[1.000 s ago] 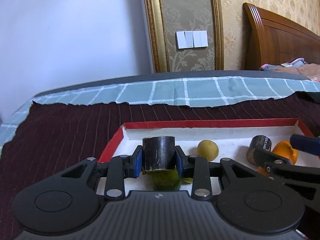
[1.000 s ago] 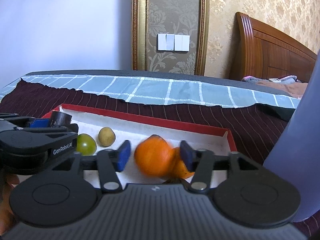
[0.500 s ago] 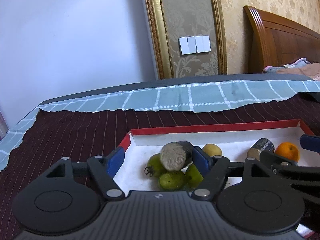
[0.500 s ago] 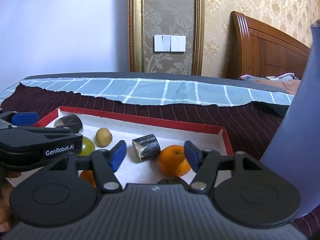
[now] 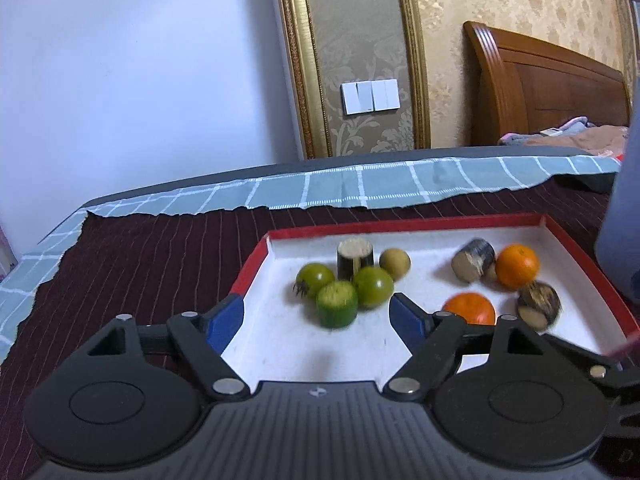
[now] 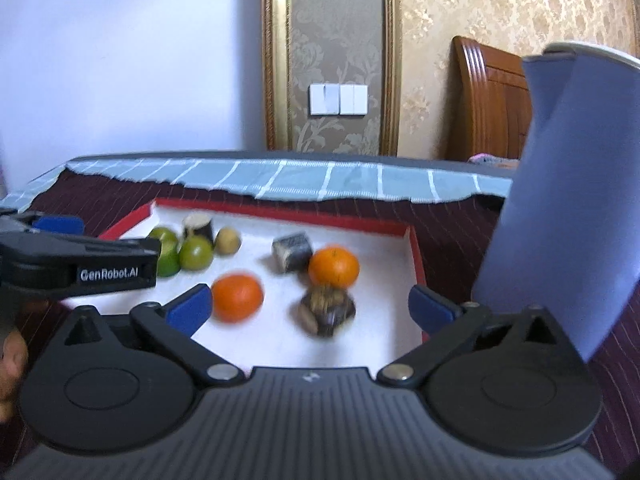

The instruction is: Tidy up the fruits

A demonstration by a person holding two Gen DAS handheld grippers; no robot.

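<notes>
Overall, in the left wrist view the left gripper (image 5: pixel 318 318) stood with its blue-padded jaws spread wide and nothing between them, held low over the near edge of a red-rimmed tray (image 5: pixel 404 225) with a white floor. The tray lay on a dark maroon striped cloth (image 5: pixel 160 256), which overlapped a pale blue checked cloth (image 5: pixel 360 188) at the far side. Toward the tray's left end sat a cluster: a green tomato (image 5: pixel 315 278), a second green tomato (image 5: pixel 374 286) touching it, a cut green cylinder (image 5: pixel 337 309) just in front, an upright dark cylinder with a pale top (image 5: pixel 355 262) behind, and a small yellowish fruit (image 5: pixel 395 263) just beside that. Toward the right end lay a dark cylinder on its side (image 5: pixel 473 266), an orange (image 5: pixel 517 266) just beside it, a second orange (image 5: pixel 469 308) nearer the camera, and a blurred dark piece (image 5: pixel 538 305). In the right wrist view the right gripper (image 6: pixel 310 308) was likewise wide open and empty above the tray (image 6: pixel 414 248), with one orange (image 6: pixel 237 297) and the blurred dark piece (image 6: pixel 327 310) showing between its fingers, the other orange (image 6: pixel 334 266) and the lying cylinder (image 6: pixel 292 251) beyond. The left gripper's black body (image 6: pixel 80 264) crossed the left side, partly covering the green cluster. A blue-grey upright panel (image 6: pixel 560 184) stood at the right; its identity could not be determined.
</notes>
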